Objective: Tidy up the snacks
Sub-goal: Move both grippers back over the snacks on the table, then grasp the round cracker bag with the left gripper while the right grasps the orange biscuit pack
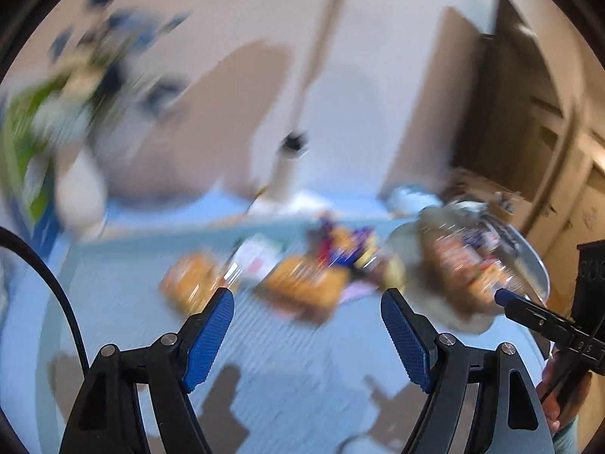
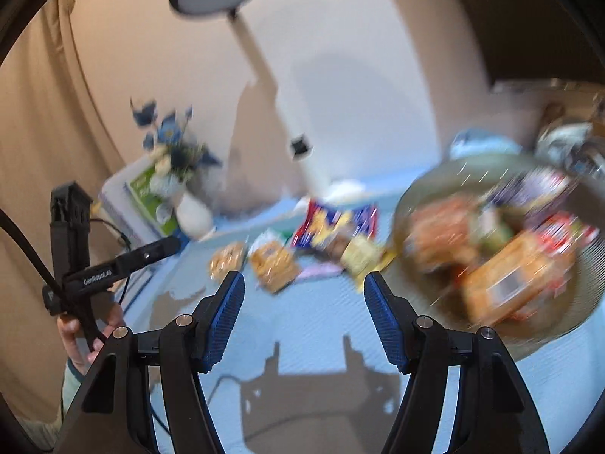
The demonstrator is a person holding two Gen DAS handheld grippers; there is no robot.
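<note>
Both views are motion-blurred. Several snack packets [image 1: 302, 280] lie loose on a light blue tablecloth [image 1: 283, 359], orange and blue ones among them; they also show in the right wrist view [image 2: 272, 261]. A round glass bowl [image 2: 567, 325] at the right holds several more packets [image 2: 506, 283]; it shows in the left wrist view too [image 1: 529, 257]. My left gripper [image 1: 307, 304] is open and empty, above the cloth short of the loose packets. My right gripper [image 2: 302, 289] is open and empty, left of the bowl.
A white vase of blue flowers [image 2: 189, 204] stands at the back left beside a green and white box [image 2: 147, 193]. A lamp on a white pole [image 2: 264, 75] stands behind the table. The other gripper shows at the left edge [image 2: 113, 265]. Beige curtains hang behind.
</note>
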